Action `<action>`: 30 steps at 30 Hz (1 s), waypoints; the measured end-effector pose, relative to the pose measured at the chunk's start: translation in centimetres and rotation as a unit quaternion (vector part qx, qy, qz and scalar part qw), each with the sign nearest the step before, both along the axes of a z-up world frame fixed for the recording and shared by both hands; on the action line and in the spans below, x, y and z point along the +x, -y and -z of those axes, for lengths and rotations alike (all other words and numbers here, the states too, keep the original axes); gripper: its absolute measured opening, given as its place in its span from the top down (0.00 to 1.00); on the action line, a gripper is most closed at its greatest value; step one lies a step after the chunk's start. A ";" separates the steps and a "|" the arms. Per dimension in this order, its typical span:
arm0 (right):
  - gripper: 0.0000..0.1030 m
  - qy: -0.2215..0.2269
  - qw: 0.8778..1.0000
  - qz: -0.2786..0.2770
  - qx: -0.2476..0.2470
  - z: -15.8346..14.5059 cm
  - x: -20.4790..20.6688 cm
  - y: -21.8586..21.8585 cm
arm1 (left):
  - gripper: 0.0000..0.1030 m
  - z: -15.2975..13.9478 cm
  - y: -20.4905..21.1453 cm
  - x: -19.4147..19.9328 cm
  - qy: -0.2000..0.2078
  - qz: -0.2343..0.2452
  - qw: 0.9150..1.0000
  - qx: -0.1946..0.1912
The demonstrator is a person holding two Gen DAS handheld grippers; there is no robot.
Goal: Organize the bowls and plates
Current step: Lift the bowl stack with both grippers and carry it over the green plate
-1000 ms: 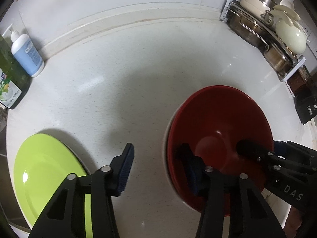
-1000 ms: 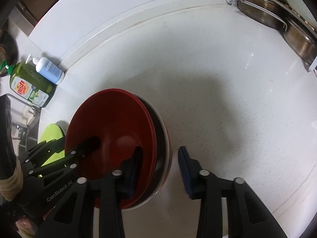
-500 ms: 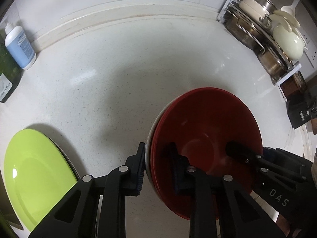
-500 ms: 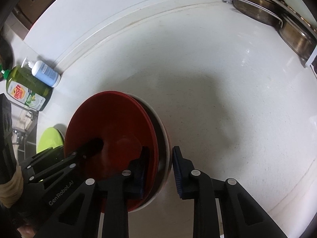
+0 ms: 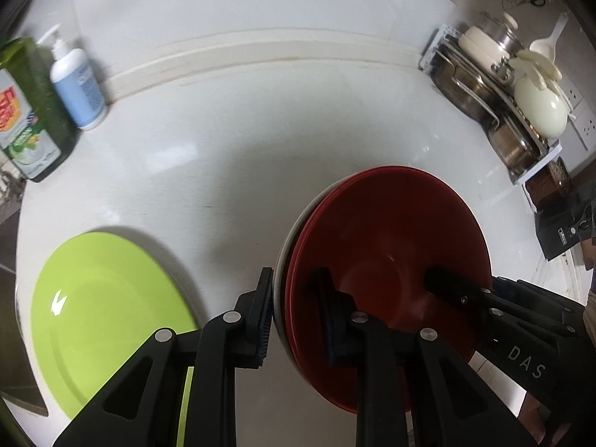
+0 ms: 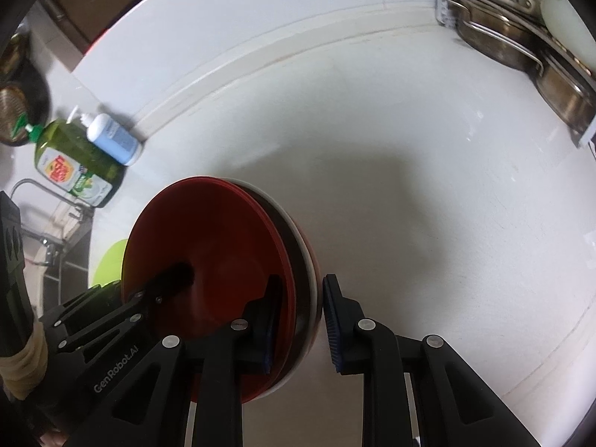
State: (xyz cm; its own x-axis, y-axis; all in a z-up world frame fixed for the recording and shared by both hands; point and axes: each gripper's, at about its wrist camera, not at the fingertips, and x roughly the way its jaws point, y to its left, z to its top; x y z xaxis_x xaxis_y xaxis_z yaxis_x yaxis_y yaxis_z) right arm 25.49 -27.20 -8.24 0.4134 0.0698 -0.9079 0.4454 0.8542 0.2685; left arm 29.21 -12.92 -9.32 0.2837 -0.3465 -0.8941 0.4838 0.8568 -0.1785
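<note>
Far left on the white counter (image 5: 231,141): green dish-soap bottle (image 5: 28,111) and a blue pump bottle (image 5: 76,85), standing just beside each other against the backsplash. Below them, near the counter's edge, a lime-green plate (image 5: 104,316) lying flat, untouched.

Next, the left gripper (image 5: 296,316): narrowed around the left rim of the stacked bowls, outer finger's ribbed pad pressed against the white outer edge, inner finger dipped inside the red bowl (image 5: 391,253) against its wall. Grip closed on the rim, with only the thickness of the stack between the pads.

Centre right: the stack itself, red bowl on top, a white-rimmed one (image 6: 311,260) beneath, more red showing under that; tilted rather than level. Whether its underside touches the counter, cannot tell.

Then the right gripper (image 6: 300,320), clasping the opposite rim: inner finger inside the red bowl against the wall, outer finger's blue pad just beside the white edge, a sliver of gap seemingly left there. Firm contact on that outer side not certain.

Far right: a rack of steel pans (image 5: 495,111) with a cream pot lid on top, well apart from the bowls.
</note>
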 end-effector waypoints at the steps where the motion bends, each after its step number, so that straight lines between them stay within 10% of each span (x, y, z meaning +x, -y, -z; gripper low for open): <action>1: 0.77 0.004 1.000 -0.005 -0.002 -0.4 0.1 -0.5 | 0.78 -0.3 -0.5 -0.1 0.002 -0.005 1.000 -0.003; 30: 0.77 0.037 0.985 -0.166 0.011 -2.6 4.7 -15.2 | 0.77 -3.4 -17.7 -1.9 0.042 -0.165 0.985 -0.013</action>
